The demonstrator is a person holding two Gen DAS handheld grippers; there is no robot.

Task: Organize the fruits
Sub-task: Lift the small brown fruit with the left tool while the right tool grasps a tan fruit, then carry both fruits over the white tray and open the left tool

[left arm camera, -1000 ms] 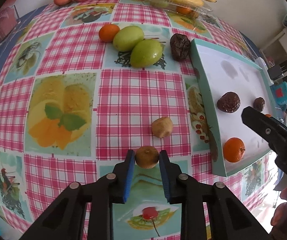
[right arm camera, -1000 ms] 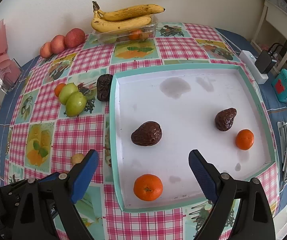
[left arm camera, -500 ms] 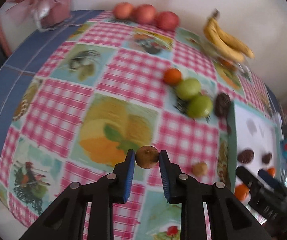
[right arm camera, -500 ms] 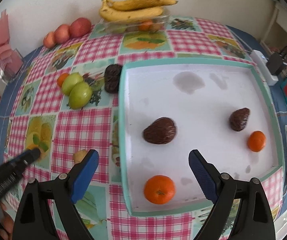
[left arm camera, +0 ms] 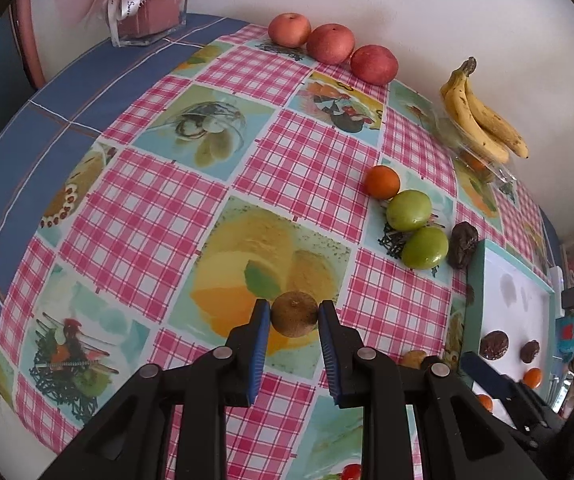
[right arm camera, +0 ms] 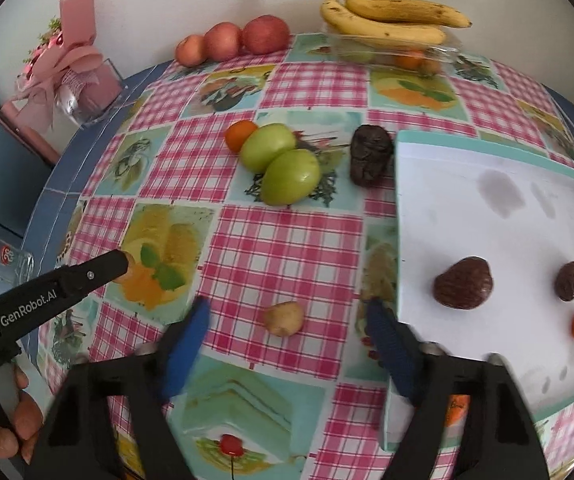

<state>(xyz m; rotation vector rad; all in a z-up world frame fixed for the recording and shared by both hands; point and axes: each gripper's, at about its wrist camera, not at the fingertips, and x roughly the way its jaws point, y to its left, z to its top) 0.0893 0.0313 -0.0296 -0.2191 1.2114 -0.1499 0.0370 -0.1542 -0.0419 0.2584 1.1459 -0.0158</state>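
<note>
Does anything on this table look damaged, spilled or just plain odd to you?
Mostly the white tray: grey smudges stain its floor near the far side, like dried marks. The dark fruit beside its corner and the two inside look wrinkled and shrivelled. The bananas are brown-speckled. Nothing seems spilled.

Left gripper (left arm camera: 294,322) with kiwi (left arm camera: 295,314) — now leftward; right gripper (right arm camera: 287,326) — closing over small fruit (right arm camera: 284,318).

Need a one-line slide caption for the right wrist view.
Right gripper closing around a small brown fruit on the checked tablecloth, beside the white tray.
</note>
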